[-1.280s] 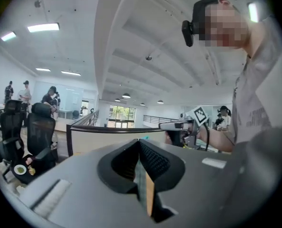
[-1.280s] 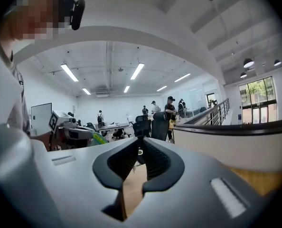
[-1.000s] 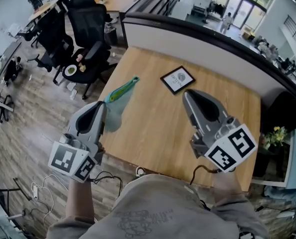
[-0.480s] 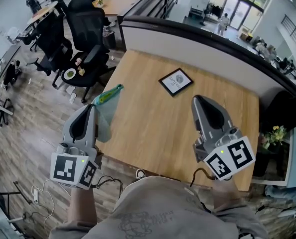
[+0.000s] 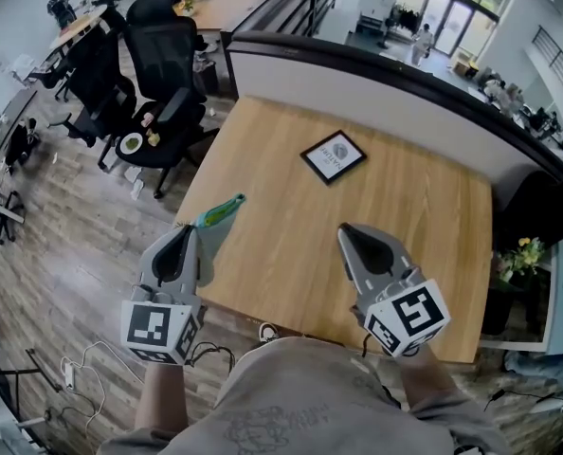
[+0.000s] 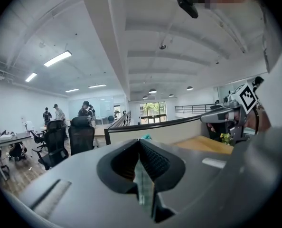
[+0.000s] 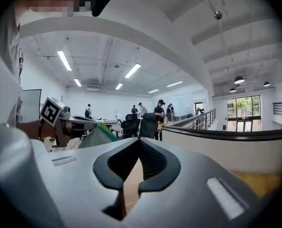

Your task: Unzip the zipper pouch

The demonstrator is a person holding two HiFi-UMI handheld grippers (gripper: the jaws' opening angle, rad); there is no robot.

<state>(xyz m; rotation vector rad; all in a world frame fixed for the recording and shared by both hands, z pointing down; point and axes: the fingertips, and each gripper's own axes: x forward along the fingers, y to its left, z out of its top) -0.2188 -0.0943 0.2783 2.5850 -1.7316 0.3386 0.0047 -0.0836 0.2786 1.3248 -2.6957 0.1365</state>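
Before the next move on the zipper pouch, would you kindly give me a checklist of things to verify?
1. Left gripper clamped on the zipper pouch: ok.
2. Right gripper on the zipper pull: not ok; its jaws are shut and empty.
3. Zipper pull located: cannot tell.
4. Framed card apart from both grippers: ok.
5. Bare wooden table between the grippers: ok.

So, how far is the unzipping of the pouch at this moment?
Done: the left gripper is shut on the zipper pouch, held up by the edge of the table. In hand: nothing more; the right gripper is shut, empty, apart from it. Left: the unzipping itself; I cannot tell the zipper's state.
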